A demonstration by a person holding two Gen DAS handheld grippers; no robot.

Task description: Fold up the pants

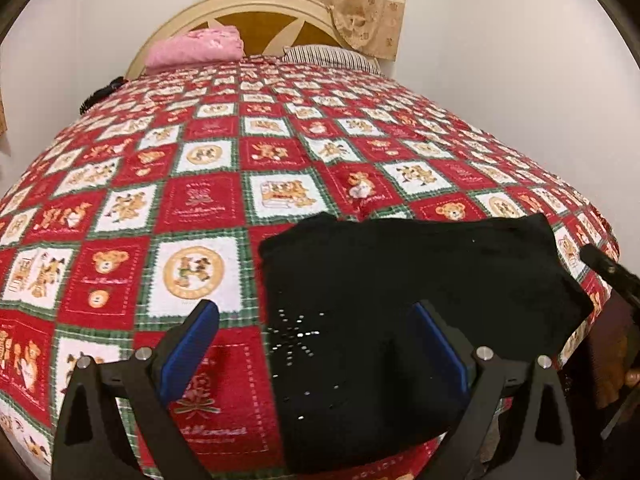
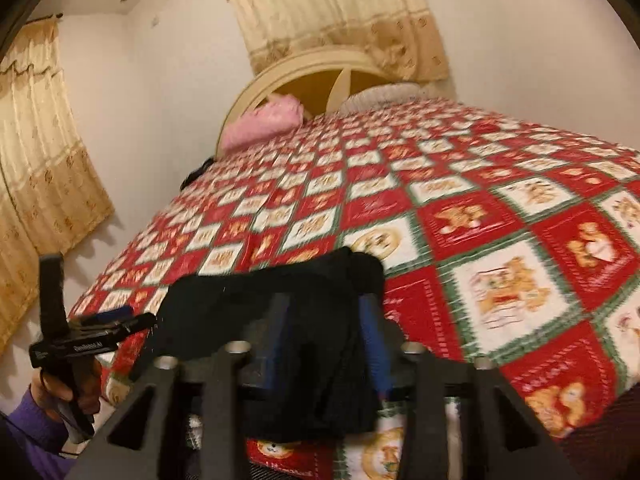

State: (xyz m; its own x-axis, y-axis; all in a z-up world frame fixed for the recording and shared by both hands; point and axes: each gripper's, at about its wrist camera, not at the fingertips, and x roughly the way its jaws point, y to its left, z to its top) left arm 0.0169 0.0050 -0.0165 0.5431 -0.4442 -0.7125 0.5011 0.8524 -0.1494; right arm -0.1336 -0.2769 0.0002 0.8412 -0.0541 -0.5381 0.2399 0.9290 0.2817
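Soft, limp black pants (image 1: 404, 280) folded at the bed's (image 1: 200, 200) near edge; left tongs (image 1: 316, 344) spread wide, right tongs (image 2: 324, 344) pinching a thick fold, probably best gripped at edges.

The pants (image 1: 404, 304) are black, folded into a compact, roughly rectangular bundle with small silvery studs in a starburst pattern on the part nearest the left wrist camera. They lie flat on the bed (image 1: 200, 184), close to its near edge and toward the near right corner, resting on the red, white and green bear-patterned cover. In the blurred right wrist view, the pants (image 2: 280, 312) show as a dark, slightly rumpled stack with layered edges.
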